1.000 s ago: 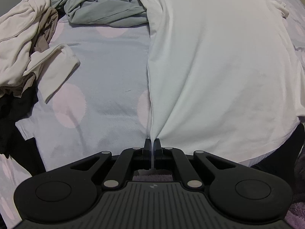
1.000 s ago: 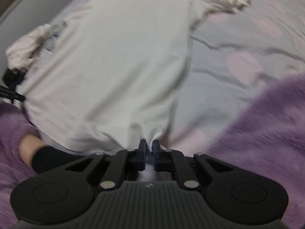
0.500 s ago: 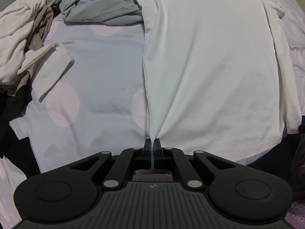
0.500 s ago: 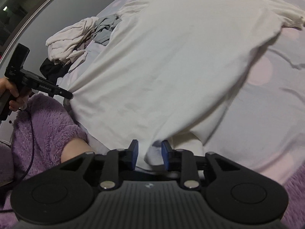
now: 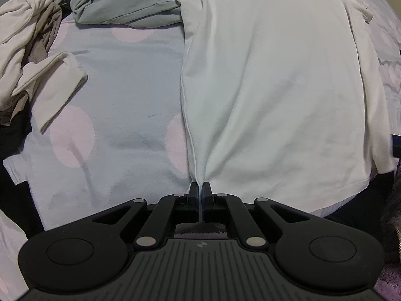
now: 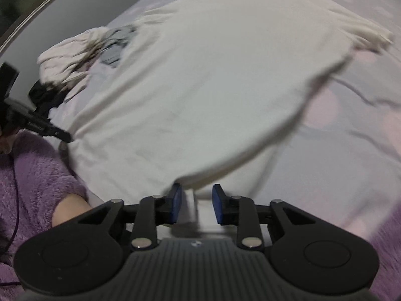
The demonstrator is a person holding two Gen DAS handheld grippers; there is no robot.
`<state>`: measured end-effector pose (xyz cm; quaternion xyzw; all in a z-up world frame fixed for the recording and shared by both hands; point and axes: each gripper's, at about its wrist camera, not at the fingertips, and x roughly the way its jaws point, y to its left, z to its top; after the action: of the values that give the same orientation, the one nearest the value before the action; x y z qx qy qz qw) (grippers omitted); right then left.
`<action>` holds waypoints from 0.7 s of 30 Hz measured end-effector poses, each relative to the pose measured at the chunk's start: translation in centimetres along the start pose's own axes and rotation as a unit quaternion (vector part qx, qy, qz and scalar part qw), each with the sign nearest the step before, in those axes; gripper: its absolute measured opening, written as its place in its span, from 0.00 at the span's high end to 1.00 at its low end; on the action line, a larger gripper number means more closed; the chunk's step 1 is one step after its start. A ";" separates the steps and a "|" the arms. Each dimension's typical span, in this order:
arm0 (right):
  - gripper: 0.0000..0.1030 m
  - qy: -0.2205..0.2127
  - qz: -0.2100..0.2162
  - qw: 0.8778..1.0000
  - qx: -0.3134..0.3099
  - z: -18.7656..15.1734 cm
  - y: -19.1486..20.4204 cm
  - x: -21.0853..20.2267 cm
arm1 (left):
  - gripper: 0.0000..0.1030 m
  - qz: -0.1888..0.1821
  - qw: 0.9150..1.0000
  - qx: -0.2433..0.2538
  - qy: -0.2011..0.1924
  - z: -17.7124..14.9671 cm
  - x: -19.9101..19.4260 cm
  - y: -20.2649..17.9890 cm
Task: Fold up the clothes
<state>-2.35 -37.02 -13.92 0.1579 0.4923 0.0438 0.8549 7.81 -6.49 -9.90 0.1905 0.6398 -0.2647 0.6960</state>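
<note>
At the far left of the bed a heap of unfolded clothes [image 5: 27,37] is seen, with a grey-green garment [image 5: 125,5] beside it, both well clear of the work. Next comes the bare spotted bedsheet [image 5: 112,115], and then the white T-shirt [image 5: 270,80], which is laid flat on the sheet with its hem towards the camera. The step in hand is judged to be the spreading and squaring of the shirt before its first fold — no fold is yet to be seen in it. The left gripper [image 5: 200,191] is clenched on the shirt's lower left corner: a thin pinch of cloth is trapped between its closed fingers, and creases are drawn from that point up into the body of the shirt. Further right, the right gripper [image 6: 196,202] is released, its blue pads [image 6: 177,203] standing apart with nothing held; the hem at the shirt's right corner lies just before and between them, though the blur leaves it uncertain whether the cloth is touched. For the next move, a fresh hold for the right gripper would probably be called for — on the hem or side seam — so that the shirt's edge may be carried across with the left.
</note>
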 end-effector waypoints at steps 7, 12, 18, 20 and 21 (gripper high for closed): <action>0.65 0.010 0.019 1.000 -0.013 -0.1 1.9 2.2 | 1.00 -0.003 1.000 -0.005 0.000 -0.3 0.1 0.8; 0.64 0.004 0.006 1.000 0.007 -1.5 1.2 -0.3 | 0.99 -0.007 1.000 -0.004 0.001 -0.2 0.3 0.3; 0.64 -0.010 -0.007 0.999 0.043 -2.2 0.3 -1.2 | 0.99 -0.011 1.000 -0.006 0.002 -0.2 0.5 0.5; 0.65 -0.006 0.003 0.999 0.048 -2.2 0.3 -0.6 | 0.99 -0.011 1.000 -0.007 0.002 -0.2 0.6 0.6; 0.65 -0.004 0.009 0.999 0.049 -2.1 0.4 -0.2 | 0.99 -0.011 1.000 -0.007 0.002 -0.2 0.6 0.6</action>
<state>-4.28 -36.22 -14.59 0.2040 0.4892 0.0267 0.8476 8.01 -5.99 -10.54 0.1784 0.6452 -0.2675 0.6931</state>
